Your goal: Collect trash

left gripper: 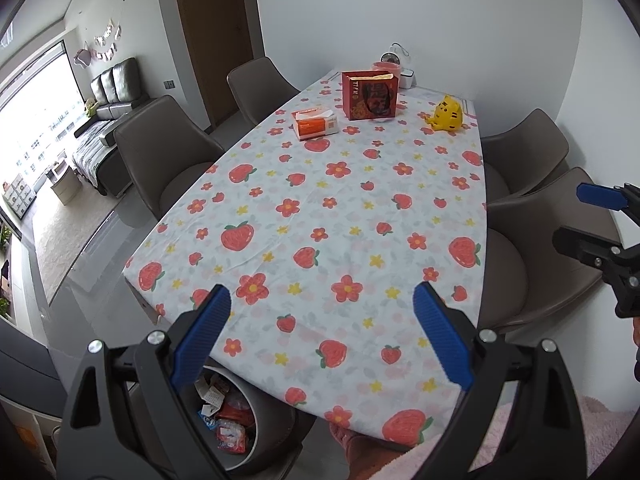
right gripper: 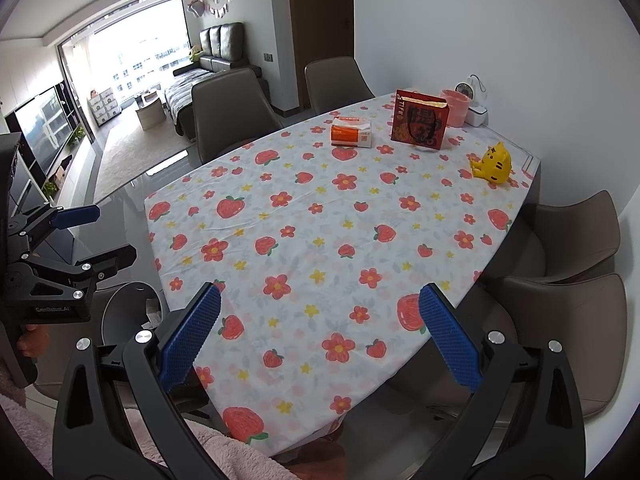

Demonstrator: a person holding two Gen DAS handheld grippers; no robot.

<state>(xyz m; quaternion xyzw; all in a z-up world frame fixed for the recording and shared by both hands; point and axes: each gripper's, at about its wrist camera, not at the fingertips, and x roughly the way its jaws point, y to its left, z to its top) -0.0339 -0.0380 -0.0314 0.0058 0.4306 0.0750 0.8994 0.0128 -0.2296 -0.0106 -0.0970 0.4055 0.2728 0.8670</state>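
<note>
Both claws hang released over the near end of the surface (left gripper: 340,208), holding nothing. The left claw (left gripper: 322,320) fills the bottom of its own view with its blue pads (left gripper: 200,340) spread wide, and it also shows at the left edge of the right wrist view. The right claw (right gripper: 320,320) is spread just as wide at the bottom of its view. The trash sits in a round bin (left gripper: 264,420) at the lower left of the left wrist view, beside the surface's near corner: red wrappers (left gripper: 234,428) and scraps of paper lie inside it. The flowered cloth (right gripper: 320,220) covering the surface is bare in the middle. Toward the upper part of both views stand an orange tissue box (left gripper: 315,123), a red gift bag (left gripper: 370,94), a pink cup (right gripper: 456,107) behind the bag, a small white fan (right gripper: 466,90) and a yellow tiger toy (left gripper: 448,114) at the upper right. Brown chairs (left gripper: 168,152) line both sides.
</note>
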